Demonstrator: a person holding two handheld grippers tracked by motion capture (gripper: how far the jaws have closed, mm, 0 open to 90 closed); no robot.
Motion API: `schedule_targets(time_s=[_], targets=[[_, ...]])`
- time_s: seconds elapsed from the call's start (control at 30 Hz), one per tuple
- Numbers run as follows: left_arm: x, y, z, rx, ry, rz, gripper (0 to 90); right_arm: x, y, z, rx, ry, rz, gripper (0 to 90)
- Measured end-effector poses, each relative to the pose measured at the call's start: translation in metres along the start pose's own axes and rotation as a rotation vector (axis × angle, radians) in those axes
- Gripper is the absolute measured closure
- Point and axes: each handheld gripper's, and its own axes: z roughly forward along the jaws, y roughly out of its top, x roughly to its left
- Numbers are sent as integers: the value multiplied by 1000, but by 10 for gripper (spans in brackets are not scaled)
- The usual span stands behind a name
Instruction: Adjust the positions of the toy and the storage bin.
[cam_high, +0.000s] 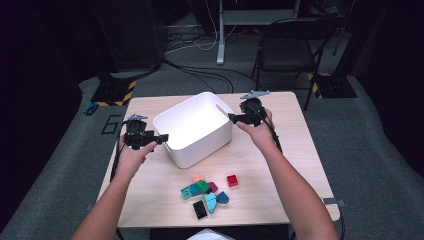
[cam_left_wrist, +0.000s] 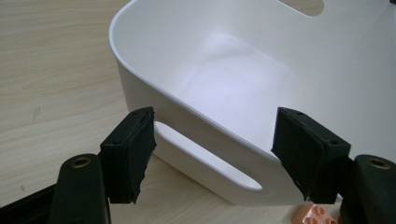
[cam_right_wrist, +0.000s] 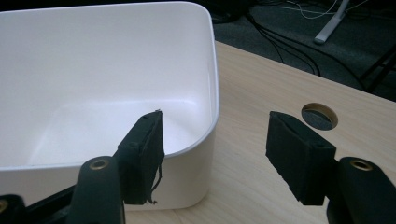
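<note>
So the white plastic bin (cam_high: 195, 129) sat between both grippers on the wooden bench (cam_high: 280, 165), empty inside. Left gripper (cam_left_wrist: 212, 149) had its jaws apart around the near handle edge, not squeezing. Right gripper (cam_right_wrist: 215, 154) was wide open too, straddling the bin's corner. Coloured toy blocks (cam_high: 207, 192) all lay loose nearer the person, so I'd say the sorting hadn't started.
</note>
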Motion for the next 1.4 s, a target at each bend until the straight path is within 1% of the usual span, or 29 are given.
schedule_targets(time_s=[0.03, 0.07, 0.13, 0.23, 0.27, 0.33, 0.37, 0.4, 0.43, 0.47, 0.53, 0.6, 0.67, 0.7, 0.73, 0.77, 0.83, 0.87, 0.9, 0.97, 1.0, 1.03, 1.07, 1.1, 1.17, 1.2, 1.23, 1.27, 1.4], targets=[[0, 0, 0, 0, 0, 0, 295, 0, 0, 0, 0, 0, 0, 361], [-2, 0, 2, 4, 1, 13, 296, 1, 1, 6, 15, 7, 1, 349], [-3, 0, 4, 11, -1, 26, 303, 2, 2, 10, 22, 7, -4, 348], [-4, 0, 7, 14, 3, 31, 311, 3, 4, 16, 42, 2, -22, 347], [-5, 1, 8, 15, 10, 40, 302, 4, 5, 17, 48, 1, -26, 354], [-5, 1, 10, 11, 23, 42, 290, 4, 6, 19, 63, 2, -30, 379], [-3, 1, 11, 14, 20, 51, 289, 4, 7, 19, 73, -3, -41, 386], [-3, 2, 12, 6, 17, 39, 289, 6, 8, 18, 81, -11, -49, 396], [-2, 2, 12, 9, 15, 48, 292, 8, 8, 17, 95, -17, -59, 401], [-2, 2, 13, 5, 13, 44, 296, 8, 9, 17, 99, -19, -77, 403], [-1, 3, 16, 3, 10, 55, 303, 11, 8, 13, 118, -21, -89, 405], [0, 4, 19, 4, 7, 56, 318, 12, 5, 9, 134, -23, -97, 403], [0, 4, 20, 6, 8, 64, 333, 14, 3, 7, 139, -24, -97, 402], [0, 5, 24, 3, 3, 68, 338, 15, -2, 1, 143, -19, -101, 395], [0, 5, 24, 3, 3, 68, 342, 15, -2, 1, 143, -19, -101, 395], [2, 6, 28, 8, -8, 78, 351, 15, -8, -5, 142, -9, -90, 394], [3, 5, 33, 14, -8, 85, 368, 15, -13, -10, 136, 2, -74, 395], [3, 5, 33, 14, -8, 85, 359, 15, -13, -10, 136, 2, -74, 395], [6, 6, 36, 15, -39, 79, 367, 16, -19, -17, 127, 21, -61, 395], [9, 7, 39, 1, -55, 76, 385, 18, -23, -22, 121, 30, -66, 396], [10, 8, 40, -2, -64, 61, 395, 19, -25, -24, 117, 35, -65, 396], [10, 8, 40, -2, -64, 61, 404, 19, -25, -24, 117, 35, -65, 396], [13, 9, 43, -11, -85, 51, 408, 22, -29, -29, 109, 38, -85, 393], [15, 10, 45, -12, -95, 49, 409, 24, -30, -31, 111, 39, -79, 393], [19, 11, 48, -22, -119, 36, 410, 26, -33, -34, 99, 42, -94, 394], [20, 11, 50, -27, -131, 24, 411, 28, -35, -36, 98, 44, -86, 393], [22, 12, 51, -29, -140, 12, 410, 29, -37, -37, 92, 44, -90, 387], [22, 12, 53, -31, -143, 5, 410, 30, -38, -38, 85, 43, -92, 383], [24, 14, 58, -47, -151, 6, 407, 32, -43, -41, 67, 40, -78, 377]])
